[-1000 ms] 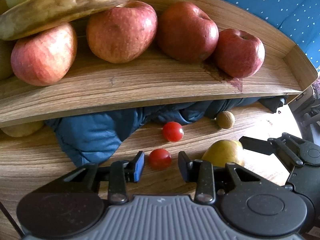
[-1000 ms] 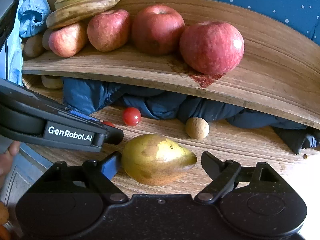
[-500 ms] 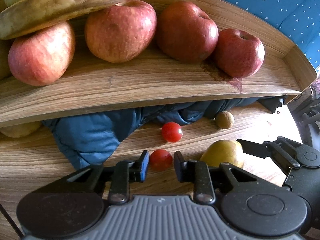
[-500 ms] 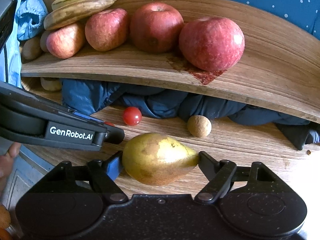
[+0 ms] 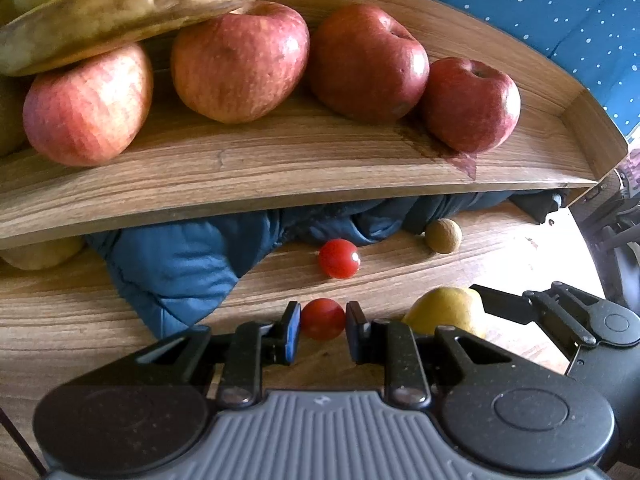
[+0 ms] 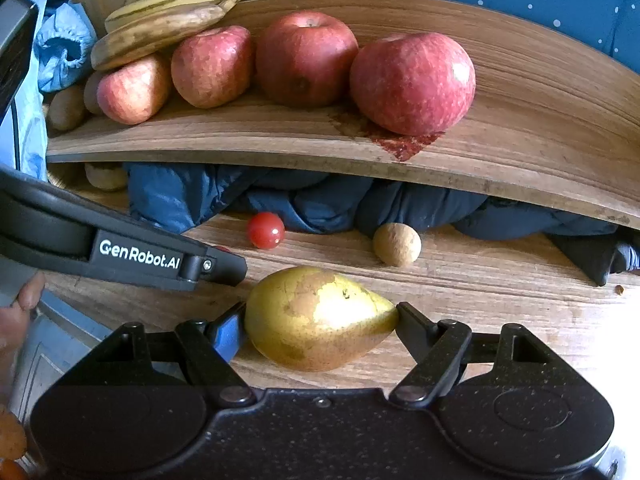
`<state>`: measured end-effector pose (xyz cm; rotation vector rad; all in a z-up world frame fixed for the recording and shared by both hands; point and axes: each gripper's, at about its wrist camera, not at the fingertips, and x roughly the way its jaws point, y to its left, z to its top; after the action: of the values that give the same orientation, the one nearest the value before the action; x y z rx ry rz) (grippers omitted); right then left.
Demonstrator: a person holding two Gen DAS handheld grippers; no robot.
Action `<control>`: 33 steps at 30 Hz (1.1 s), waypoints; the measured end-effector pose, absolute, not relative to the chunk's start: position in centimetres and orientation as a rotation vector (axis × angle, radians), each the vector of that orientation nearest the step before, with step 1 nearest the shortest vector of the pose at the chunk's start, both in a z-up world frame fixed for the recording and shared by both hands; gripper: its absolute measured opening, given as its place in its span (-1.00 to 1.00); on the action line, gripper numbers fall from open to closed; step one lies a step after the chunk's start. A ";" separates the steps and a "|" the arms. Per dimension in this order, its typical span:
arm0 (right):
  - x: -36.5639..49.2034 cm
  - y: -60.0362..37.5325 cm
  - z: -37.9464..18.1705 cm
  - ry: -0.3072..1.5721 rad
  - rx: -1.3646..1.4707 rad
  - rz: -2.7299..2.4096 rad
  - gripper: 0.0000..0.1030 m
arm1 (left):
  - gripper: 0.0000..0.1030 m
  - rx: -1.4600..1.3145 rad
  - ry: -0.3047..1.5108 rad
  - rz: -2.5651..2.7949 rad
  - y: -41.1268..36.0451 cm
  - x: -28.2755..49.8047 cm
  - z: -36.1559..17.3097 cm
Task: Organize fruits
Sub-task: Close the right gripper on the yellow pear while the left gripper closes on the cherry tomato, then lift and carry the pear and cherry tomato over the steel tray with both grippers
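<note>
**Fruit on the counter and shelf**

A small red cherry tomato (image 5: 322, 319) sits on the wooden counter (image 5: 72, 320) squarely between the left jaws, both pads against its sides. A second cherry tomato (image 5: 339, 258), glossy and round, lies just beyond those jaws, apart from the first. A yellow pear (image 6: 320, 318) with brown russet patches lies on its side between the right jaws, its narrow end toward the right-hand pad. A small round tan fruit (image 6: 397, 244) rests beyond the pear. Up on the shelf (image 6: 520, 120), well past both jaws, four red apples (image 6: 412, 82) stand in a row, with spotted bananas (image 6: 160, 30) over the leftmost.
</note>
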<state>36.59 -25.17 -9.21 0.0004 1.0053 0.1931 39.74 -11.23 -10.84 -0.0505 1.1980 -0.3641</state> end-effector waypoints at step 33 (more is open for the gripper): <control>30.7 -21.0 -5.6 0.939 -0.070 0.364 0.53 | -0.50 -0.138 1.147 -0.197 -5.6 31.4 -7.2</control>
<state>30.66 -20.97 -5.61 -0.0700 0.9388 0.3637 31.41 -5.56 -7.23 -0.1383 1.1474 -0.1966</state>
